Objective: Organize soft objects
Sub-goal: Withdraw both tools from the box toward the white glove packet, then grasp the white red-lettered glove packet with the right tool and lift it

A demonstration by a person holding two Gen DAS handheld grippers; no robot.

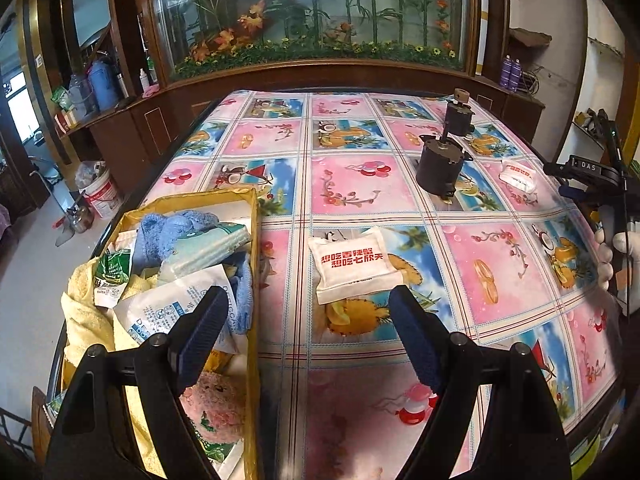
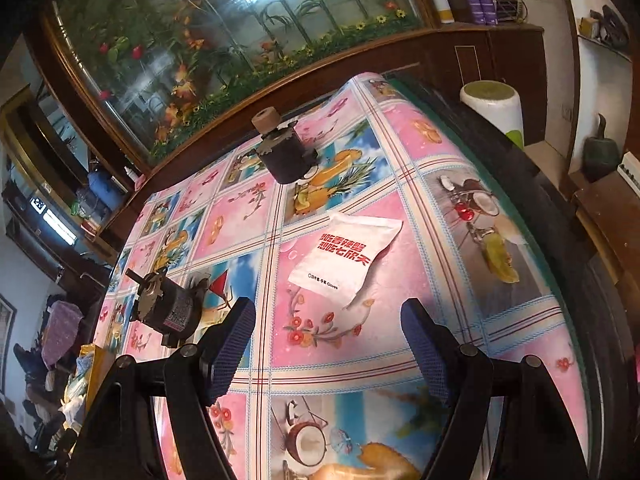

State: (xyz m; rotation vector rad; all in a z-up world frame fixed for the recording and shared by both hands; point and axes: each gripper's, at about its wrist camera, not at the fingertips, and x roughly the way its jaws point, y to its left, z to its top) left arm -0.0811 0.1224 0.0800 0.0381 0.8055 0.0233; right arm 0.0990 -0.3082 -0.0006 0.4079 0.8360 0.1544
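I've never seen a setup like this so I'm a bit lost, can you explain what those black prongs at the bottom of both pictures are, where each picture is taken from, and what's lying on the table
The prongs are two-finger grippers that a person holds, one per hand. Each carries a camera looking forward along its fingers, so you see two views.

In the left view, the left gripper is open and holds nothing. Ahead of it lies a white packet with red print on a table with a flowery cloth. Beside it a yellow box is full of towels and packets.

In the right view, the right gripper is also open and empty, facing a second white packet. Two dark motors stand farther back.
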